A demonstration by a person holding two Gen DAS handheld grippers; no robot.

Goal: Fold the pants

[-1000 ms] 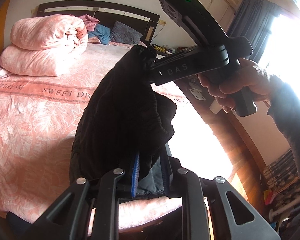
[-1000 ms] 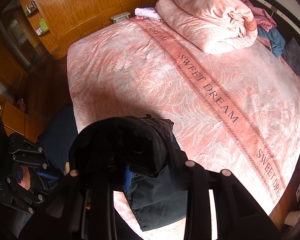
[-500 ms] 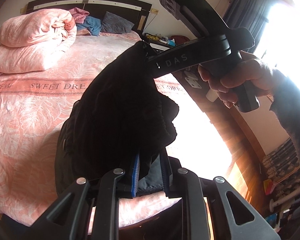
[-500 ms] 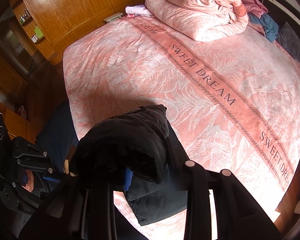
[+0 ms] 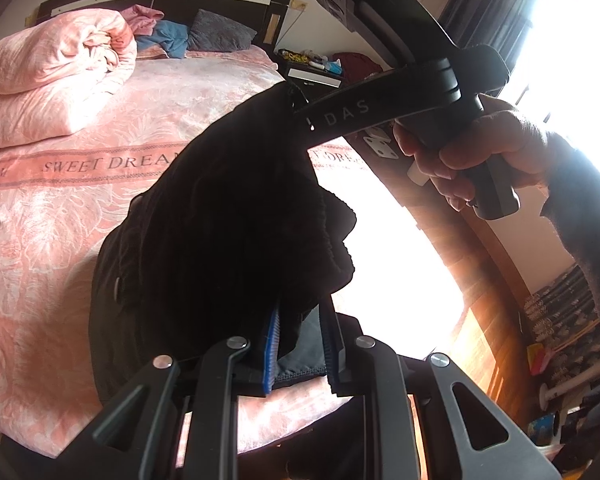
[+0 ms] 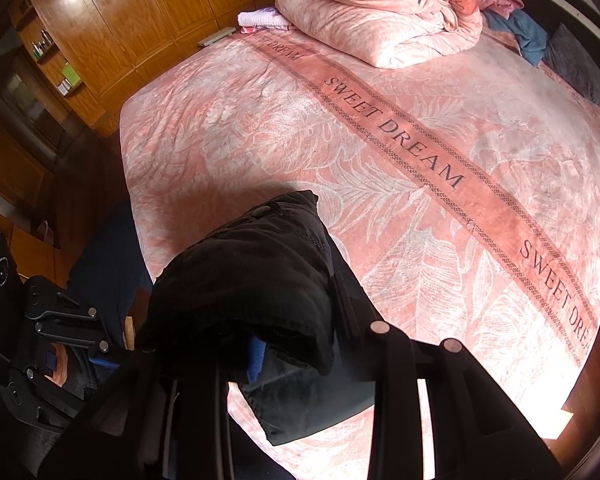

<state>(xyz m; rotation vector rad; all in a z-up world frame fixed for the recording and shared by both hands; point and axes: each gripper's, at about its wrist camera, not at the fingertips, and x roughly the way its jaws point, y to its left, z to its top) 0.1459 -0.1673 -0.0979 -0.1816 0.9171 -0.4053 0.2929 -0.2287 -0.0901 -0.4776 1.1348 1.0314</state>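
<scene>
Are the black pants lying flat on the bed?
No, the black pants hang bunched between the left gripper and right gripper, above the bed.

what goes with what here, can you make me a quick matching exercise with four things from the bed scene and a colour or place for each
Things:
1. pants
2. rolled duvet
3. wardrobe doors
4. grey pillow

Descriptions:
A. glossy brown wood, beyond the far side of the bed
B. black, clamped in both grippers above the bed
C. pink, stacked near the headboard
D. against the dark headboard, next to a blue cloth

Pairs: 1-B, 2-C, 3-A, 4-D
</scene>
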